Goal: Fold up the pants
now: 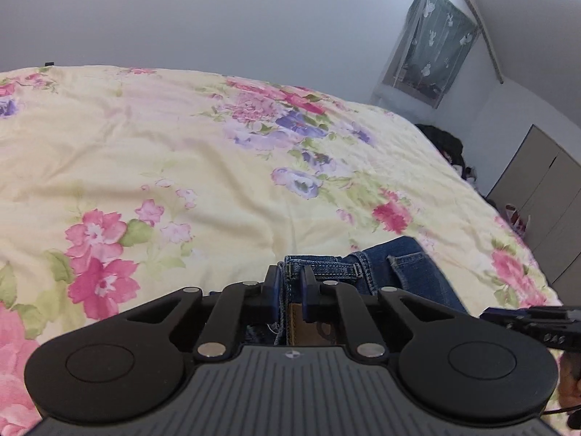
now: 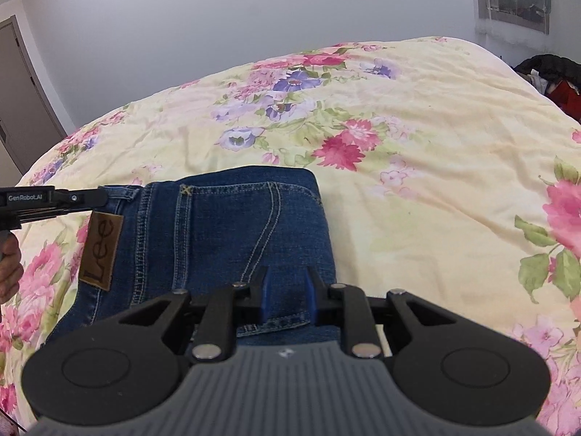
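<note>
Left wrist view: my left gripper (image 1: 291,283) clamps one waistband (image 1: 319,267); my right gripper (image 2: 288,290) pinches one pair of jeans (image 2: 232,225) on one floral quilt (image 2: 417,181).

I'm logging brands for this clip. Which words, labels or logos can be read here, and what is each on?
"Lee": brown patch at the waistband of the jeans.
"GenRobot.AI": body of the left gripper, right wrist view.
Marks on the right gripper, left wrist view: too blurred to read.

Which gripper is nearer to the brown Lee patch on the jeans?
Left. The left gripper pinches the waistband right above the Lee patch; the right gripper holds the jeans farther along.
</note>
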`<action>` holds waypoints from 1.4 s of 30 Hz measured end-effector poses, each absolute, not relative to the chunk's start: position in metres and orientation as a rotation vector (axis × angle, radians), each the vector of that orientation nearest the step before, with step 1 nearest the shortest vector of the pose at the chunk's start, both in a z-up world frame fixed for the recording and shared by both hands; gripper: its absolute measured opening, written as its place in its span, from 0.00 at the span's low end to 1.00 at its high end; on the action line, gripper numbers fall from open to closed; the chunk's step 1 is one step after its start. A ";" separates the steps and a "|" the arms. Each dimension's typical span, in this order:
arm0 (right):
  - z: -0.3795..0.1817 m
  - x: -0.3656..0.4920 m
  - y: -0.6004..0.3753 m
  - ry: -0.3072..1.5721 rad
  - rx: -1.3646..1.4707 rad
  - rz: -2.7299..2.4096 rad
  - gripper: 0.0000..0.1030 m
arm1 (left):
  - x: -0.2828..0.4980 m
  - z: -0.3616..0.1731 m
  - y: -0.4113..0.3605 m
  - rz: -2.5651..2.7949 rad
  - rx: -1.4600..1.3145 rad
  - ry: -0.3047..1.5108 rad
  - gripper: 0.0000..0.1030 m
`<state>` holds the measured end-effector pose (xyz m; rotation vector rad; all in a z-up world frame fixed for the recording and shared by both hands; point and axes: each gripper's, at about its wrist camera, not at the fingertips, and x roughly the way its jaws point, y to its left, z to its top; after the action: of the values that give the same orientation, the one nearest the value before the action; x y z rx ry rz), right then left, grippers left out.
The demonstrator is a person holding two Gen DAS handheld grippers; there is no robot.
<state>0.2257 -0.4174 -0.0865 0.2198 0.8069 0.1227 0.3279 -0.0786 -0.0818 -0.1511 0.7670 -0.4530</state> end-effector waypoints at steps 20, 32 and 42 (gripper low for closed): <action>-0.099 0.246 -0.401 0.803 0.196 0.179 0.17 | 0.373 -0.143 -0.037 -0.472 -0.635 0.951 0.63; -0.119 0.252 -0.410 0.842 0.229 0.165 0.16 | 0.374 -0.141 -0.071 -0.549 -0.498 0.937 0.43; -0.108 0.251 -0.385 0.872 0.163 0.254 0.16 | 0.334 -0.106 -0.084 -0.452 -0.143 0.830 0.09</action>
<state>0.2514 -0.3848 -0.1076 0.1625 0.8719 0.2539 0.3339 -0.0839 -0.1058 -0.1425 0.8297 -0.4523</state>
